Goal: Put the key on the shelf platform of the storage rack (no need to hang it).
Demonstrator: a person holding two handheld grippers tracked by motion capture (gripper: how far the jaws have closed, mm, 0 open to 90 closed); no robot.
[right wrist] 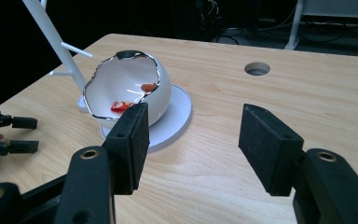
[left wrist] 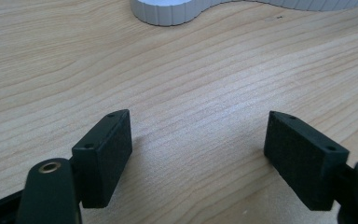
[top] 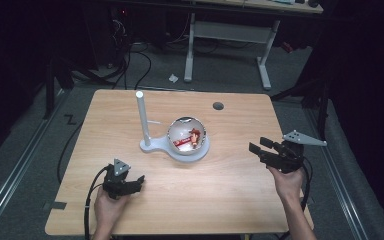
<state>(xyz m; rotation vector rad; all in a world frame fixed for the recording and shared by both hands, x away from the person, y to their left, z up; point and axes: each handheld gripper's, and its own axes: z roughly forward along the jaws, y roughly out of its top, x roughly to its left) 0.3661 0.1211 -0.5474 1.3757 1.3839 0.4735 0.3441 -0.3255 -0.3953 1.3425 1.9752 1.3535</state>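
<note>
Right gripper (right wrist: 193, 144), jaws released: approach the white bowl (right wrist: 121, 88) ahead-left, straddling its wavy rim squarely before clenching.

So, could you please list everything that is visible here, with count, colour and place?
Wooden table: one, light brown, centre of the high view.
White egg-shaped bowl with wavy silver rim: one, on the stand's round base.
White plastic stand with upright post: one, middle of the table.
Small red and orange items: a few, inside the bowl; what they are is unclear.
Round cable hole: one, dark, far side of the table.
White-legged desk: one, behind the table.
Left gripper: black, near left, fingers open, nothing between.
Right gripper: black, right of the bowl, fingers open, nothing between.
</note>
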